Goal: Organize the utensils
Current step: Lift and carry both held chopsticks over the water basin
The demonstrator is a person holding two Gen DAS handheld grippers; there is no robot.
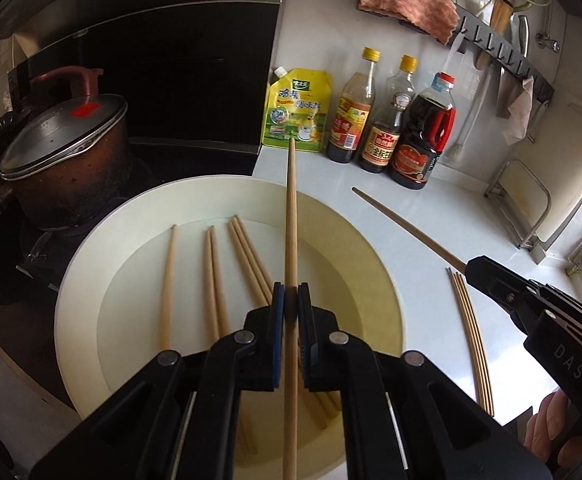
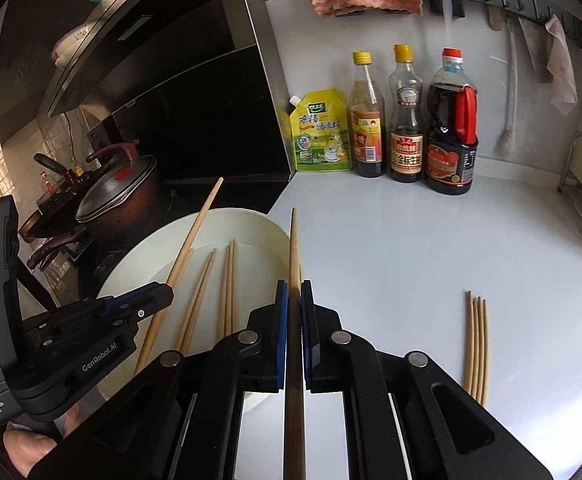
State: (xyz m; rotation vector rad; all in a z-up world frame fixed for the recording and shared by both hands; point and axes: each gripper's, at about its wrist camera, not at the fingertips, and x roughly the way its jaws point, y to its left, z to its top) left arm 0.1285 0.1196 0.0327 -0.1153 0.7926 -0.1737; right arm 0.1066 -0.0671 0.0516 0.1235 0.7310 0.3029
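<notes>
My left gripper [image 1: 290, 294] is shut on a wooden chopstick [image 1: 291, 208] and holds it over the white plate [image 1: 91, 264], pointing away. Several loose chopsticks [image 1: 215, 276] lie in the plate. My right gripper [image 2: 294, 292] is shut on another chopstick [image 2: 294, 248] at the plate's right rim [image 2: 279, 236]. That gripper shows at the right in the left wrist view [image 1: 471, 270] with its chopstick [image 1: 403, 224]. Several chopsticks [image 2: 477, 344] lie side by side on the white counter [image 2: 391, 260]; they also show in the left wrist view [image 1: 471, 336]. The left gripper [image 2: 163, 294] shows in the right wrist view.
A yellow seasoning pouch [image 1: 297, 110] and three sauce bottles [image 1: 391, 120] stand against the back wall. A lidded pot [image 1: 67, 164] sits on the stove at the left. A hook rail with a cloth [image 1: 407, 4] hangs above. A metal rack [image 1: 523, 200] stands at the right.
</notes>
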